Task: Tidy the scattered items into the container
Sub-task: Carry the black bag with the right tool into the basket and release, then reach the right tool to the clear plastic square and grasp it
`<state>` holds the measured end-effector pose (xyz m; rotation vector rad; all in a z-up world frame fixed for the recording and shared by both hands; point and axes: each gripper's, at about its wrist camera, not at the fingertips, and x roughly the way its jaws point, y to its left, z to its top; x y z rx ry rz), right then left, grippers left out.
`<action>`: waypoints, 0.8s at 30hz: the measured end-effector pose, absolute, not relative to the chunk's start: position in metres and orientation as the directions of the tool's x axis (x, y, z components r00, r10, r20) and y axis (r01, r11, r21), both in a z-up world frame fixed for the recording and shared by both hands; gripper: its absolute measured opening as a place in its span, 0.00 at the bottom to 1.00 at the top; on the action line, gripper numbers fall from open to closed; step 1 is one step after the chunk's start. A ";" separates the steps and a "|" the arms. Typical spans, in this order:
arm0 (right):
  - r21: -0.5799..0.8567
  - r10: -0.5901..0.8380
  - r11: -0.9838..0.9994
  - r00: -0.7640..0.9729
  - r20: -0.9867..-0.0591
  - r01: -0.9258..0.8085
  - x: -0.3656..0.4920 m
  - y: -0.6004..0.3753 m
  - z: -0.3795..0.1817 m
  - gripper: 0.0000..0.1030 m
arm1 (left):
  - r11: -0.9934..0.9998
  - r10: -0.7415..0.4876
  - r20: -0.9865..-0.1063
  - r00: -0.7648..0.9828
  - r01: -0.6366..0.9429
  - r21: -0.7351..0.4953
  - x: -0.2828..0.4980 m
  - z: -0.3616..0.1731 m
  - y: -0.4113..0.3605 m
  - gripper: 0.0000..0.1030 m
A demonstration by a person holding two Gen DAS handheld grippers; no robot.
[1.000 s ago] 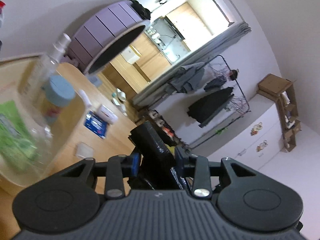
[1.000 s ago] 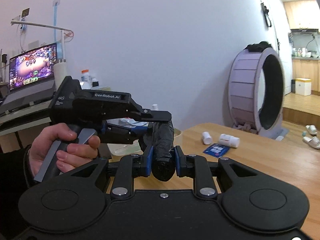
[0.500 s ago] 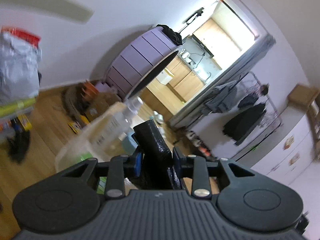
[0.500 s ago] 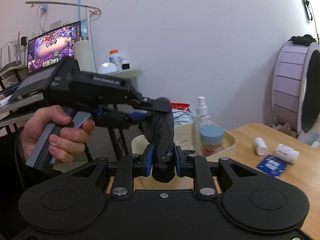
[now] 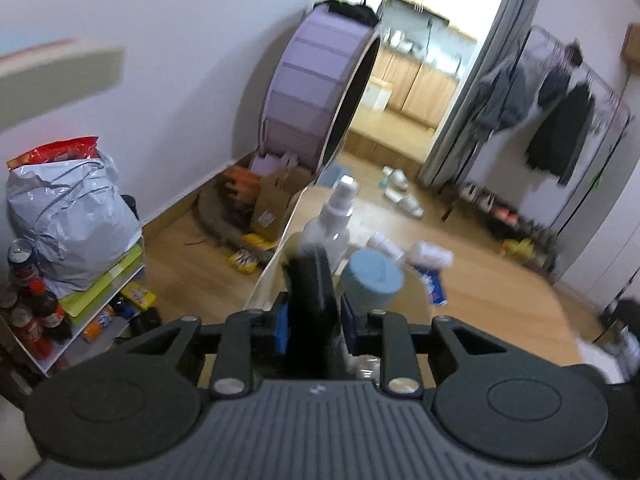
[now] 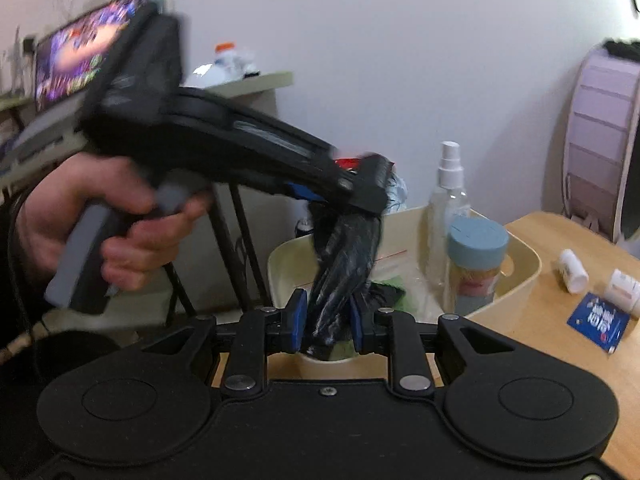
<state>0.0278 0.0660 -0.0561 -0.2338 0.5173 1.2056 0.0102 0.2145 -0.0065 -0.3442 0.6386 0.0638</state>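
A black plastic bag roll (image 6: 344,264) is gripped at both ends. My right gripper (image 6: 326,322) is shut on its lower end and my left gripper (image 6: 356,188) is shut on its upper end, over the cream container (image 6: 520,276). In the left wrist view the left gripper (image 5: 314,316) pinches the roll (image 5: 310,280). A clear spray bottle (image 6: 448,200) and a blue-lidded jar (image 6: 476,260) stand in the container. Two white pill bottles (image 6: 574,272) and a blue packet (image 6: 598,318) lie on the wooden table (image 6: 560,344).
A purple cat wheel (image 5: 316,88) stands by the wall. A shelf with a grey bag (image 5: 68,216) and soda bottles (image 5: 36,316) is to the left. A monitor (image 6: 76,60) sits on a desk at the far left.
Both grippers have carried the black roll down over the container. The left gripper has tilted downward and its view has swung towards the floor and table.
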 end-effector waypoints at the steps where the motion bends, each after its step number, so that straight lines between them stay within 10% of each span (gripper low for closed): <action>1: 0.092 0.823 0.355 0.264 -0.502 -0.930 0.026 0.067 -0.055 0.26 | 0.943 -0.053 -0.604 0.795 -0.160 -0.292 0.012 -0.010 0.216 0.25; 10: 0.107 0.818 0.410 0.313 -0.482 -0.906 0.026 0.050 -0.049 0.32 | 0.948 -0.046 -0.618 0.785 -0.161 -0.275 0.004 -0.014 0.213 0.29; 14: 0.132 0.819 0.453 0.354 -0.452 -0.882 0.031 0.034 -0.047 0.60 | 0.943 -0.076 -0.590 0.804 -0.134 -0.304 -0.010 -0.007 0.207 0.29; 24: 0.114 0.711 0.637 0.523 -0.471 -0.763 0.065 -0.025 -0.041 0.70 | 0.933 -0.179 -0.525 0.832 -0.026 -0.359 -0.020 0.001 0.160 0.39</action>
